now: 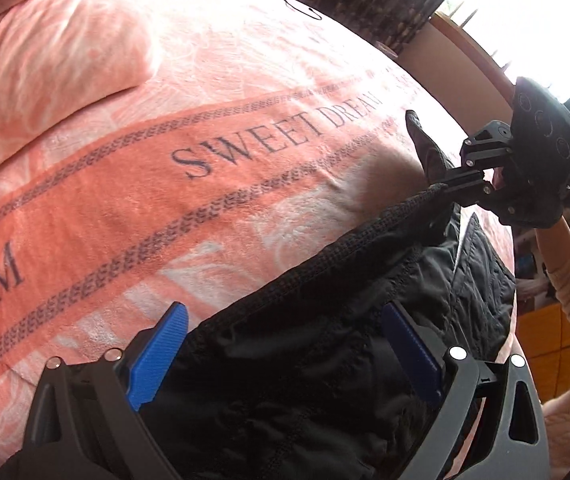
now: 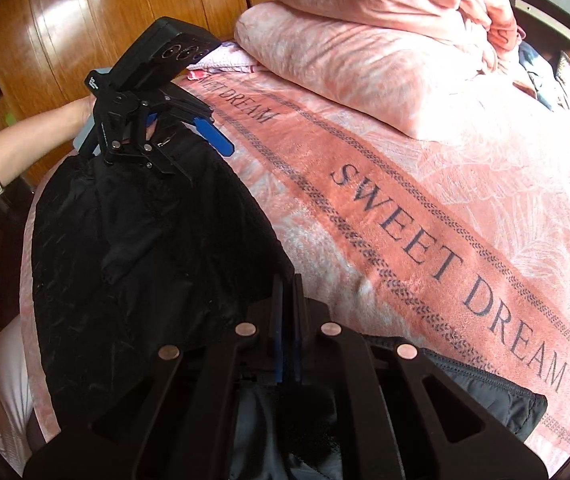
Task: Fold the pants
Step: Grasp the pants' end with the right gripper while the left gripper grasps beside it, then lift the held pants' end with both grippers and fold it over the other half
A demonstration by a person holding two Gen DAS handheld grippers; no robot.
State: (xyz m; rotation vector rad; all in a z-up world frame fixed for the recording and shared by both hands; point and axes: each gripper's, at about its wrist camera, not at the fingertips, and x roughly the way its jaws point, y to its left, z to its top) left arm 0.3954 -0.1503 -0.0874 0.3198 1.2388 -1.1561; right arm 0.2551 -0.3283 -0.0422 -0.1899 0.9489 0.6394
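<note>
Pants [image 1: 325,340], black, lie bunched at the lower right of the left-wrist frame on the pink blanket [image 1: 165,184]. Right gripper [image 1: 451,185] is clamped on the waistband edge; left gripper [image 1: 285,356] stands wide over the cloth. Judged step: securing corners. Next, the left must close on fabric.

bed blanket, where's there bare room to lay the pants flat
The widest bare patch of the blanket is the lettered band, between the black pants and the stacked pillows. The near edge is crowded: the pants sit there with the right tool shut on their edge and the left tool open over them. The far end holds small clutter.
</note>
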